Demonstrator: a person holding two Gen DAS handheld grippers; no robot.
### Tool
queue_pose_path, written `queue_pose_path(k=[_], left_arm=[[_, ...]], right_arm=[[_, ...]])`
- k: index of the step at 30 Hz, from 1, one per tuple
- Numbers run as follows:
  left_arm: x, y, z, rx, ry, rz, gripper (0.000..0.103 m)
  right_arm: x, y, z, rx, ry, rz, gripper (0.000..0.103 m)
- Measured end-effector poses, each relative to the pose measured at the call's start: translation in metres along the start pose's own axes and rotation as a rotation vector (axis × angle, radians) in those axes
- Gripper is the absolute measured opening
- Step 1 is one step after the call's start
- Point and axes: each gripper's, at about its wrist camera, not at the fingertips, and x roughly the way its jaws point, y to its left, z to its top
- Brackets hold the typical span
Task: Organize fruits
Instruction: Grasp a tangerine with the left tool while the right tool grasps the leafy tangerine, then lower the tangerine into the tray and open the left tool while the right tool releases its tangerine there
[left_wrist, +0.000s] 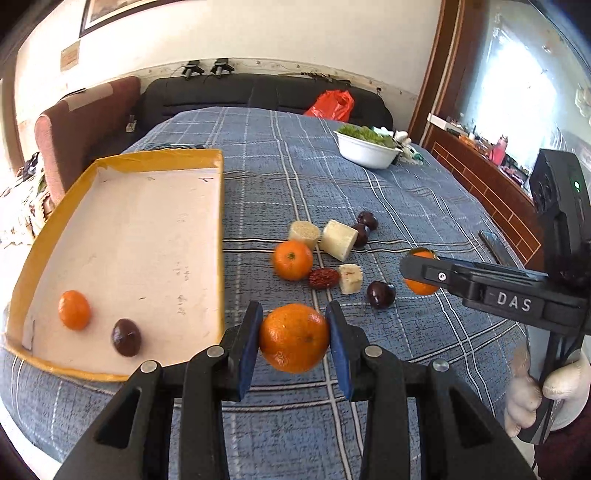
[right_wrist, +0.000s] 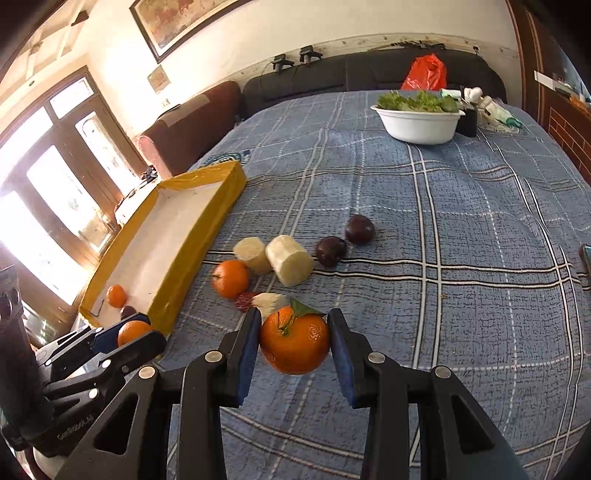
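Note:
My left gripper (left_wrist: 294, 338) is shut on a mandarin (left_wrist: 293, 338), held above the cloth just right of the yellow-rimmed tray (left_wrist: 219, 236). The tray holds a small mandarin (left_wrist: 74, 309) and a dark plum (left_wrist: 126, 337). My right gripper (right_wrist: 293, 341) is shut on a leafy mandarin (right_wrist: 294, 341); it shows in the left wrist view (left_wrist: 421, 271) at right. On the cloth lie another mandarin (left_wrist: 292, 259), a red date (left_wrist: 324, 278), pale sugarcane pieces (left_wrist: 338, 239) and dark plums (left_wrist: 381, 294).
The table has a blue checked cloth (left_wrist: 369, 192). A white bowl of greens (left_wrist: 365, 146) stands at the far right. A red bag (left_wrist: 330, 105) lies on the dark sofa behind. A wooden cabinet stands to the right.

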Motion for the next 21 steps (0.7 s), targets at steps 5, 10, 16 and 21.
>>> queue_pose_path(k=[5, 10, 16, 21], left_arm=[[-0.016, 0.024, -0.004, -0.072, -0.031, 0.018, 0.034], [-0.027, 0.054, -0.004, -0.162, -0.055, 0.044, 0.034], [-0.038, 0.086, -0.003, -0.248, -0.082, 0.074, 0.034], [-0.037, 0.103, 0.001, -0.272, -0.09, 0.09, 0.034]], right_arm=[[-0.005, 0.026, -0.006, -0.049, 0.0, 0.016, 0.041], [-0.001, 0.049, -0.007, -0.09, 0.014, 0.035, 0.041], [0.016, 0.082, -0.003, -0.139, 0.04, 0.063, 0.041], [0.032, 0.11, 0.005, -0.179, 0.06, 0.089, 0.041]])
